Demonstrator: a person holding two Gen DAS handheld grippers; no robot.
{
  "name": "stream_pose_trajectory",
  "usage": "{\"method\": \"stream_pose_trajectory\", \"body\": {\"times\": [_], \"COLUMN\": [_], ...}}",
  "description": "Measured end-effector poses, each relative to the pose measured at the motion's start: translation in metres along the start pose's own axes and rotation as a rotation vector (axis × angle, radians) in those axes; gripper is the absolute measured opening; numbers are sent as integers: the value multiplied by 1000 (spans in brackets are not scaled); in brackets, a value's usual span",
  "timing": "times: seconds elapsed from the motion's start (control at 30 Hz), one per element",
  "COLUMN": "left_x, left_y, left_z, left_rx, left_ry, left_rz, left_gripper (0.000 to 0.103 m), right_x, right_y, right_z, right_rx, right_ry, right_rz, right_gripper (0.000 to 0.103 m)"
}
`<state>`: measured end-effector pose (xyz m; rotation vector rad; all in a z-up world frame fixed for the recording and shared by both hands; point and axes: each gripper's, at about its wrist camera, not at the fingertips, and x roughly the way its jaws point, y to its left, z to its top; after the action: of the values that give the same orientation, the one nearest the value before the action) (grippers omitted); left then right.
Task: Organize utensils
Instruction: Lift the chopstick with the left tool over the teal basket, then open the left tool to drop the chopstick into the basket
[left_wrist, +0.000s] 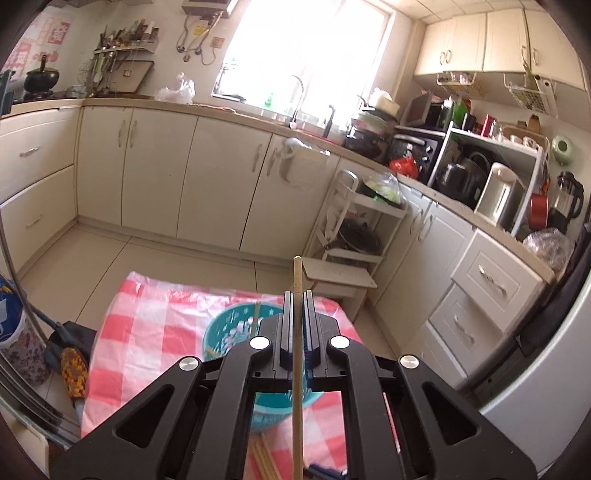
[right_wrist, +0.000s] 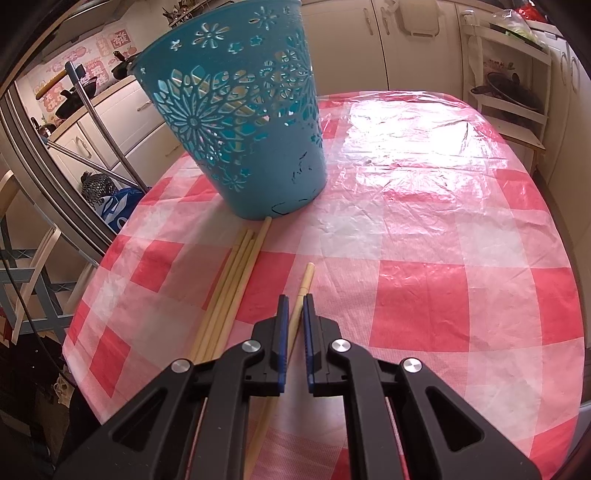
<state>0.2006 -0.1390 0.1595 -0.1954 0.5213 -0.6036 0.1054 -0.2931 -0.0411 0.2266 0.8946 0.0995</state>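
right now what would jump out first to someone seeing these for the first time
Probably the teal cut-out basket, standing upright on the red-and-white checked tablecloth, toward its far left. Next, the left gripper, raised above the basket and clamped on a single chopstick. On the cloth, a bundle of chopsticks lies in front of the basket, and the right gripper straddles one loose chopstick beside them.
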Motion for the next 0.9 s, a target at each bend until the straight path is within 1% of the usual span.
{"method": "stream_pose_trajectory", "body": {"times": [0.13, 0.23, 0.3, 0.4, 0.6, 0.77, 0.83, 0.9], "left_x": [20, 38, 50, 68, 90, 93, 90, 85], "left_y": [-6, -9, -9, -7, -3, 2, 5, 5], "left_z": [21, 34, 38, 41, 30, 16, 13, 12], "left_rx": [-18, -25, -34, -38, -44, -35, -45, -31], "left_ry": [-61, -119, -153, -183, -169, -156, -150, -154], "left_rz": [4, 28, 55, 109, 169, 197, 193, 199], "left_gripper": [4, 4, 4, 4, 4, 5, 5, 5], "right_x": [0, 0, 0, 0, 1, 1, 1, 1], "right_y": [-2, -4, -5, -6, -8, -9, -9, -9], "right_z": [1, 1, 1, 1, 2, 3, 3, 3], "right_rx": [5, 11, 16, 23, 38, 40, 40, 39], "right_ry": [1, 1, 1, 2, 5, 7, 6, 6], "right_rz": [7, 16, 23, 31, 50, 54, 54, 52], "right_gripper": [8, 8, 8, 8, 8, 8, 8, 8]}}
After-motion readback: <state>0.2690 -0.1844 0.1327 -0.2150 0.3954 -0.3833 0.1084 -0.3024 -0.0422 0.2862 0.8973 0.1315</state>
